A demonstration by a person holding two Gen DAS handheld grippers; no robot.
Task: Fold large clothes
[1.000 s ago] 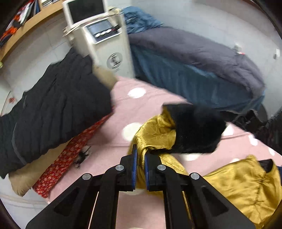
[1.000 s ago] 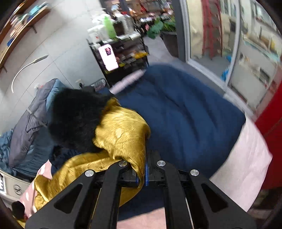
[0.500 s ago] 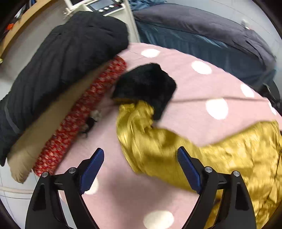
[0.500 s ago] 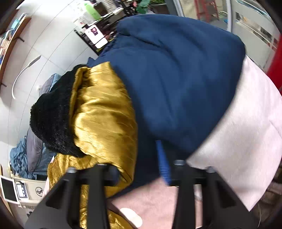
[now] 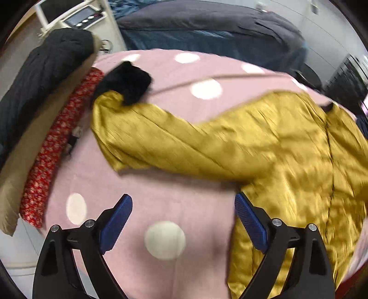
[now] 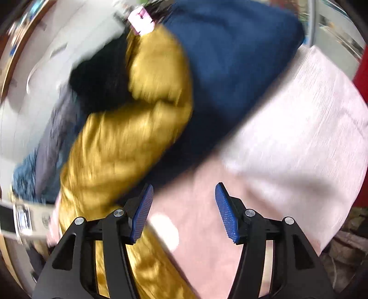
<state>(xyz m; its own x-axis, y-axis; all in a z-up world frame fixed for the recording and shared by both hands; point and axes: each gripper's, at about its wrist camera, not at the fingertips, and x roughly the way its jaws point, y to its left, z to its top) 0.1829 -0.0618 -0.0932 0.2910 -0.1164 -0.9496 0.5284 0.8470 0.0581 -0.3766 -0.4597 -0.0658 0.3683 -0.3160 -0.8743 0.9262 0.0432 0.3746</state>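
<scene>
A gold satin jacket (image 5: 264, 142) lies spread on the pink dotted bedcover (image 5: 142, 184). Its left sleeve stretches out to a black fur cuff (image 5: 126, 84). My left gripper (image 5: 182, 218) is open and empty above the cover, just below that sleeve. In the right wrist view the other gold sleeve (image 6: 128, 128) with its black fur cuff (image 6: 101, 76) drapes over a navy coat (image 6: 230, 76). My right gripper (image 6: 182, 212) is open and empty, apart from the sleeve at its left.
A black quilted coat (image 5: 41, 76), a tan garment and a red floral cloth (image 5: 57, 140) lie along the bed's left edge. A dark grey quilt (image 5: 207, 25) and a white machine (image 5: 78, 18) stand behind. A pale pink fabric (image 6: 299, 142) lies at the right.
Both grippers let go of the gold sleeves and opened. The sleeves dropped, the left one onto the bedcover, the right one onto the navy coat. Both grippers drew back.
</scene>
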